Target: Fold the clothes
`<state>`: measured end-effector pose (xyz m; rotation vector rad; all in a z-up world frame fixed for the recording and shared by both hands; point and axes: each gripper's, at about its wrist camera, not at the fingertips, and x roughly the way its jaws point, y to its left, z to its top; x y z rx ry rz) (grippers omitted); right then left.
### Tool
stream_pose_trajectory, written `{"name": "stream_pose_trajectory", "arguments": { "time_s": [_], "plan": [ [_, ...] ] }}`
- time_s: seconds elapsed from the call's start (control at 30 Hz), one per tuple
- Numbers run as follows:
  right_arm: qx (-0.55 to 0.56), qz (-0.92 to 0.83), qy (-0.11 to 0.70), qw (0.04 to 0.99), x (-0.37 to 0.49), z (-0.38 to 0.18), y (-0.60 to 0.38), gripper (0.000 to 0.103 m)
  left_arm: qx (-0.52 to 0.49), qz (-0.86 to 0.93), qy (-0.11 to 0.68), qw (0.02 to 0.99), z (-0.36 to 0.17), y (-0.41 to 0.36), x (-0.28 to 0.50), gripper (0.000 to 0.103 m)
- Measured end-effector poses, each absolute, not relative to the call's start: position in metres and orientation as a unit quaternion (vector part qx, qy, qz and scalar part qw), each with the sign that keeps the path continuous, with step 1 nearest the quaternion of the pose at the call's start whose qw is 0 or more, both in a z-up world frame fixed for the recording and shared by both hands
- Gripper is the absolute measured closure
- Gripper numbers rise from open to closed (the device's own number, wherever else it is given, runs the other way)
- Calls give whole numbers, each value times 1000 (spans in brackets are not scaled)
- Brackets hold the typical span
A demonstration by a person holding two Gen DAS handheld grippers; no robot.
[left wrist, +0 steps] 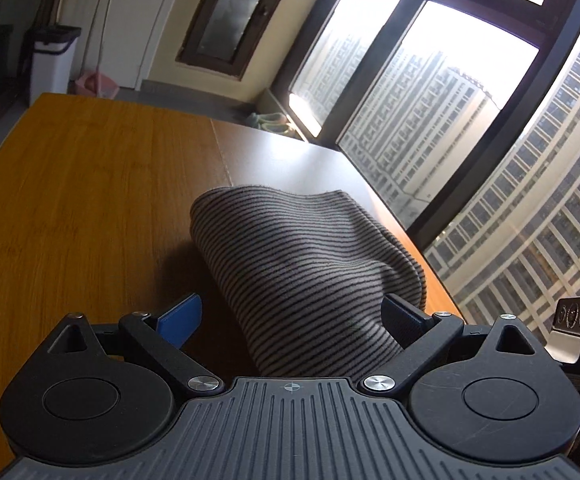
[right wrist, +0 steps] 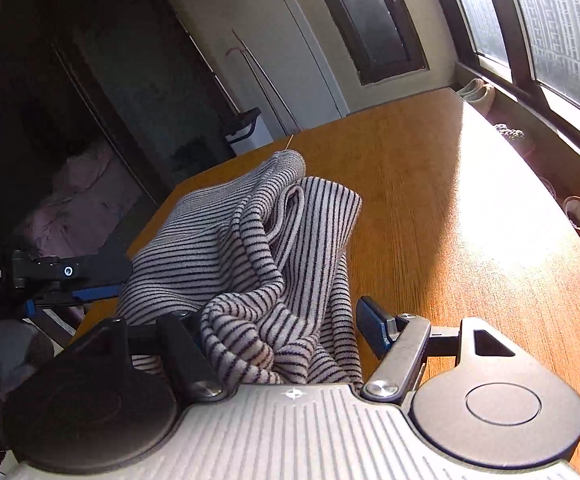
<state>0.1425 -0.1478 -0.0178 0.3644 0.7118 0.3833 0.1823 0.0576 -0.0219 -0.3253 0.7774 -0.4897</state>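
Here the wooden worktop (left wrist: 74, 184) fills most of both views, with tall windows (left wrist: 429, 92) along its far side. On it lies the striped garment (left wrist: 297, 272), grey with dark stripes, bunched in loose folds near the worktop's window-side edge in the left wrist view. The left claw (left wrist: 293, 316) stands wide, the cloth lying between its blue pads without being pinched. The right claw (right wrist: 290, 328) is also apart, a rumpled fold of the garment heaped between its fingers and draped against the left one.
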Motion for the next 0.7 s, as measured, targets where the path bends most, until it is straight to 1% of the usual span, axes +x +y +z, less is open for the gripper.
{"name": "stream_pose_trajectory", "arguments": {
  "time_s": [0.03,0.07,0.2,0.47,0.7],
  "plan": [
    [175,191,346,902,146,-18,-146,35,-161,-240,377,880,-25,60,182,16],
    [172,202,348,899,151,-17,-141,38,-164,-243,379,878,-28,61,182,20],
    [150,230,348,896,170,-16,-118,42,-171,-230,371,883,-33,77,184,19],
    [124,274,337,892,221,-20,-73,42,-186,-178,352,900,-32,129,204,19],
    [96,281,316,901,265,-22,-36,42,-181,-144,338,912,-30,151,234,18]
  ]
}}
